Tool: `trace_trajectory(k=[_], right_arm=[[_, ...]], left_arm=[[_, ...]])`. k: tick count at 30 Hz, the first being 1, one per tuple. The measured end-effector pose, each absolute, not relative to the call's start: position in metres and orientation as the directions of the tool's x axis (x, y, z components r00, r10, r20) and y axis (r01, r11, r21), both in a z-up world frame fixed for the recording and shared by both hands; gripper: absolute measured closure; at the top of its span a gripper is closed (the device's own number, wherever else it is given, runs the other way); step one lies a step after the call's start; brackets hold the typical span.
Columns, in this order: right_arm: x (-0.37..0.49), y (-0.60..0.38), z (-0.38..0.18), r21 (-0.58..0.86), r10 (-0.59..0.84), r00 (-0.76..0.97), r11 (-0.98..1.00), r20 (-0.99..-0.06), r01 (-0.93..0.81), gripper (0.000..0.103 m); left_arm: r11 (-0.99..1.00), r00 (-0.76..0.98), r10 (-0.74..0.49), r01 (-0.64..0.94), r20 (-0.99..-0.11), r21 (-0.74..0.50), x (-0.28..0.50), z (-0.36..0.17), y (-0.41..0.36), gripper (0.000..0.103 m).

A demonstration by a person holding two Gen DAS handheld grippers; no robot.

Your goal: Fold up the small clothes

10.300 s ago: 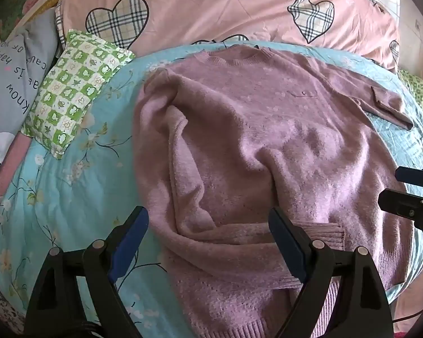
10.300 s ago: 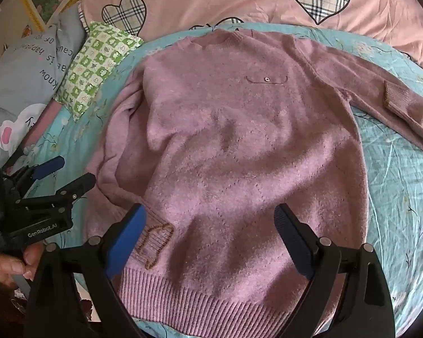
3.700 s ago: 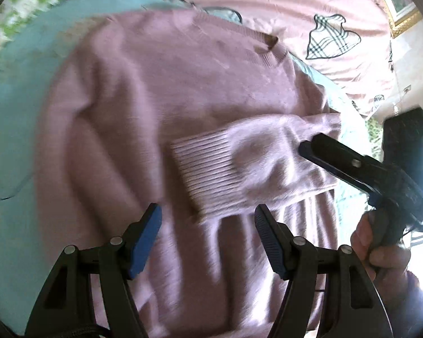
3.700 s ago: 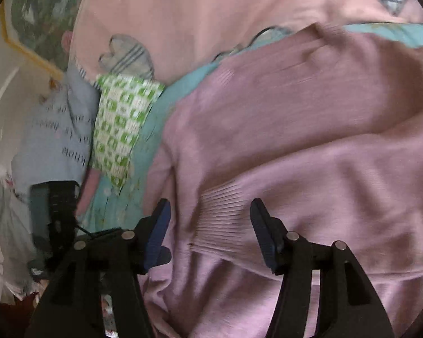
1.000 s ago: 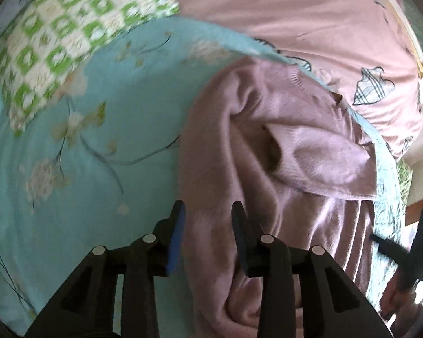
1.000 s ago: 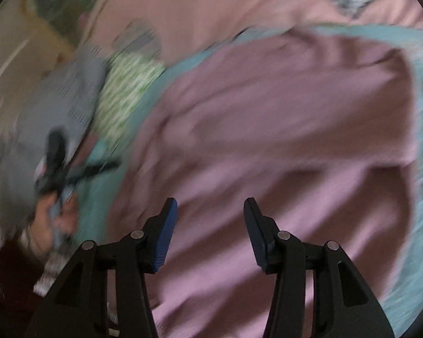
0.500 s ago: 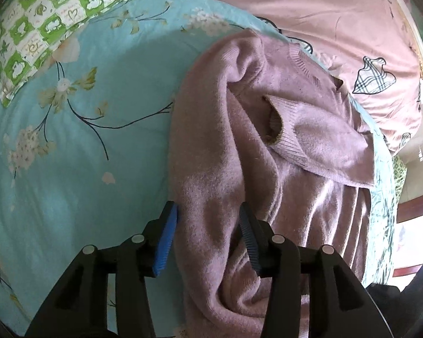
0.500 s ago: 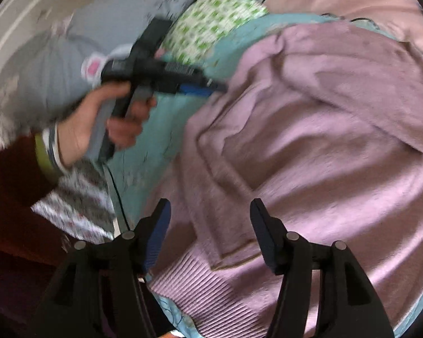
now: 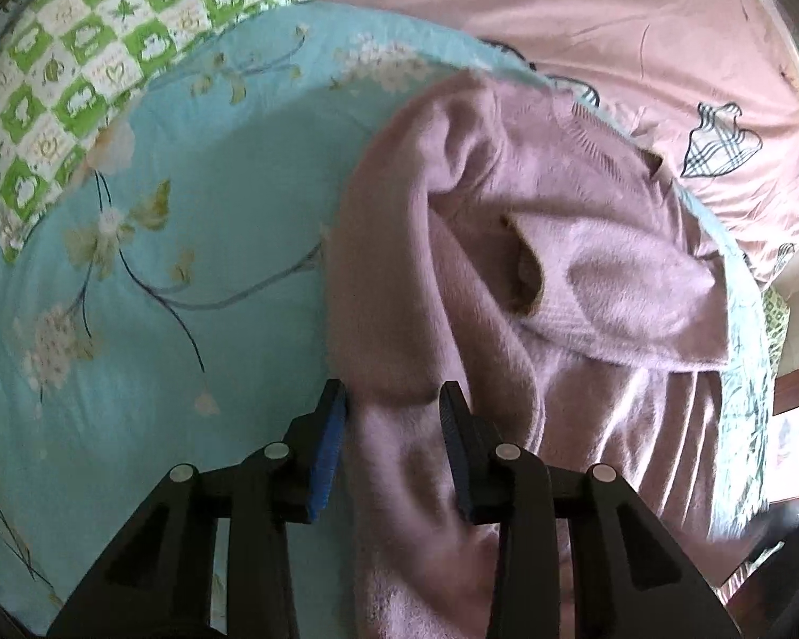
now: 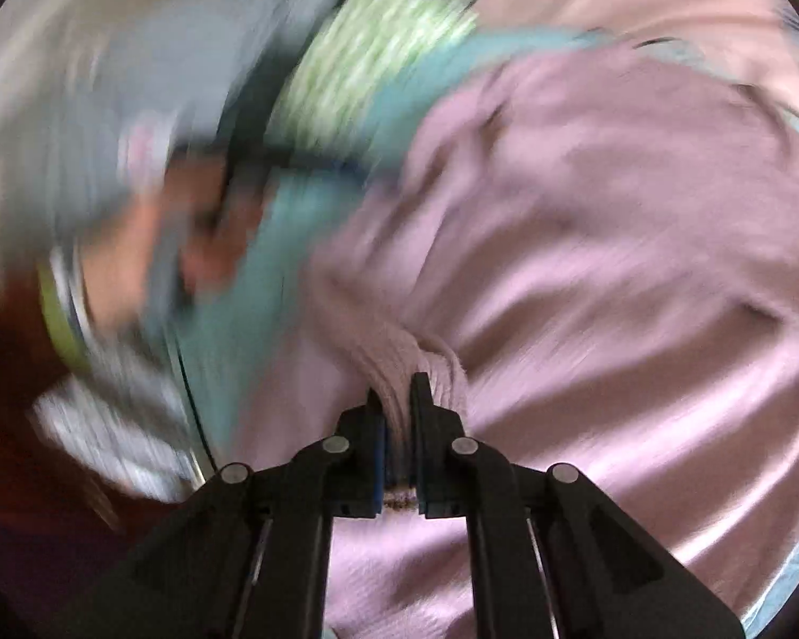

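Observation:
A mauve knit sweater (image 9: 586,277) lies on the turquoise floral bedspread (image 9: 160,266), both sleeves folded across its body. My left gripper (image 9: 394,399) straddles the sweater's left side fold, its jaws partly closed with the thick fabric filling the gap. In the blurred right wrist view my right gripper (image 10: 397,399) is shut on the ribbed hem of the sweater (image 10: 586,245), which bunches up between its fingers. The other hand and the left gripper (image 10: 303,165) show as a blur at the sweater's left edge.
A green-and-white checked pillow (image 9: 96,53) lies at the upper left. A pink duvet with plaid hearts (image 9: 612,26) lies beyond the sweater. Grey cushions (image 10: 133,80) lie to the left. The bed's edge runs along the right (image 9: 751,373).
My right gripper has dropped to the sweater's hem and closed on it. My left gripper has moved forward over the side fold and its jaws have narrowed around the fabric.

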State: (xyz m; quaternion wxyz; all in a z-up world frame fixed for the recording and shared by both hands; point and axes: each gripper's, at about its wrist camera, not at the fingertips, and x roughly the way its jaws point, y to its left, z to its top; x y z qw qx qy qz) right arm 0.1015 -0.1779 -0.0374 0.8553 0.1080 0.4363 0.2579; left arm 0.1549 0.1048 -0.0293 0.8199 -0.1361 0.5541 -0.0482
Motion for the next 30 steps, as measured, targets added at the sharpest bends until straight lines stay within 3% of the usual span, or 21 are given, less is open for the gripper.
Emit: trace_trajectory(k=[3,6,13,21,25,28,30], right_arm=[[0.128,-0.251,0.0,0.544,0.517,0.65,0.818,-0.557,-0.186,0.094],[0.152,-0.325,0.012,0.644,0.428,0.76,0.765,-0.489,-0.017,0.094],[0.188,-0.411,-0.014,0.642,0.273,0.775,0.736,-0.57,0.214,0.094],[0.196,-0.435,-0.054,0.66,0.304,0.717,0.696,-0.628,0.283,0.094],[0.198,-0.436,-0.044,0.69,0.355,0.711,0.68,-0.607,0.25,0.094],[0.194,-0.446,-0.025,0.777,0.412,0.753,0.596,-0.513,0.203,0.094],[0.187,-0.461,-0.021,0.78,0.379,0.766,0.576,-0.519,0.243,0.096]], left_arm=[[0.956,0.398,-0.239,-0.064,-0.886,-0.287,0.162,-0.023,0.105,0.066],[0.963,0.397,-0.232,-0.036,-0.888,-0.268,0.171,-0.021,0.096,0.066],[0.982,0.37,-0.187,0.078,-0.91,-0.17,0.193,-0.035,0.044,0.066],[0.978,0.398,-0.035,0.204,-0.917,0.052,0.217,-0.059,-0.004,0.064],[0.971,0.419,-0.052,0.233,-0.906,0.052,0.208,-0.059,0.001,0.064],[0.97,0.425,-0.084,0.242,-0.901,0.023,0.194,-0.058,0.015,0.064],[0.969,0.415,-0.084,0.247,-0.906,0.024,0.189,-0.062,0.022,0.064]])
